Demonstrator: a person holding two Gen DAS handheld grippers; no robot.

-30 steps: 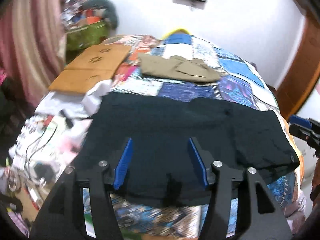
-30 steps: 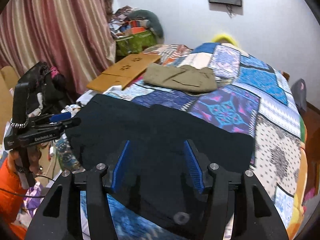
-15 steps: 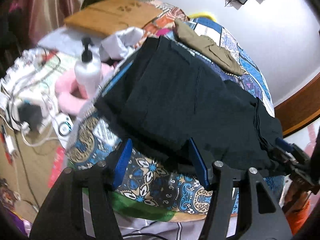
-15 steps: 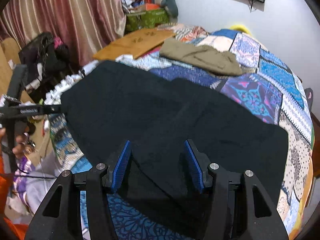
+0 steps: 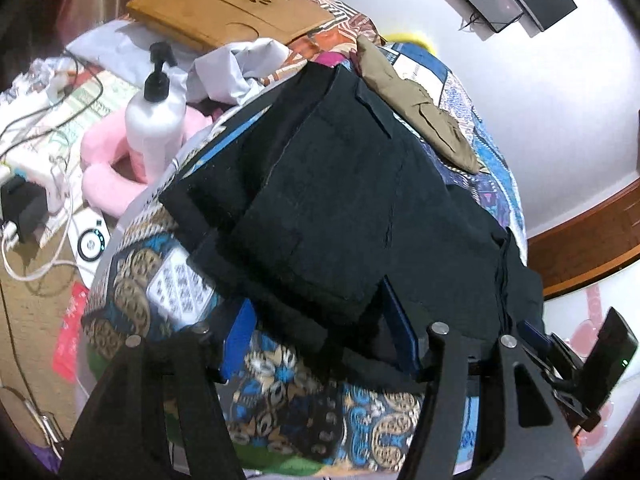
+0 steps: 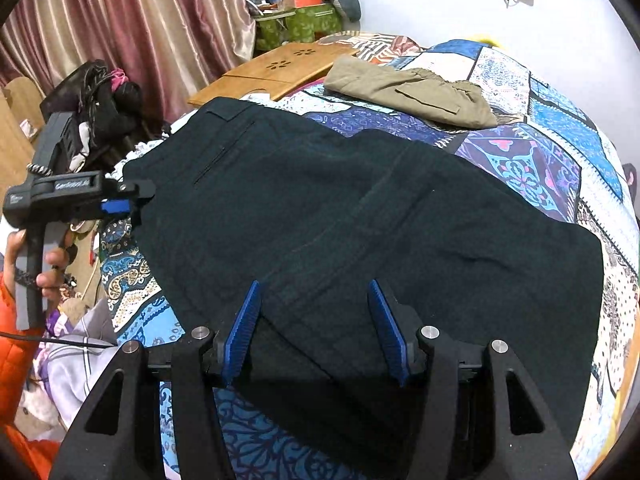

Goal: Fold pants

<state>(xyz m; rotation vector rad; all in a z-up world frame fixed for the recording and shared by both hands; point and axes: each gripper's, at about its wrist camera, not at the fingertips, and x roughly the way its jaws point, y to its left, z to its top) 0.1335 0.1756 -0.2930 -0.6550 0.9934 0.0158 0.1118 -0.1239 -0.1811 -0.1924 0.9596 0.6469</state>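
bed [image 6: 560, 128]: dark pants [image 6: 360, 208] (spread flat) | left hand-held gripper [image 5: 320, 340]: jaws apart | right hand-held gripper [image 6: 316, 328]: jaws apart

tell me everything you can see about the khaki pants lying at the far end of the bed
The khaki woven-cloth pants lie roughly folded into a flat, slightly rumpled bundle on the patchwork quilt, beyond the black pants and apart from them. A gathered waistband shows at one end and a pocket flap on the upper face. One end lies close to the wooden lap tray; whether they touch is unclear. Neither gripper is near them.
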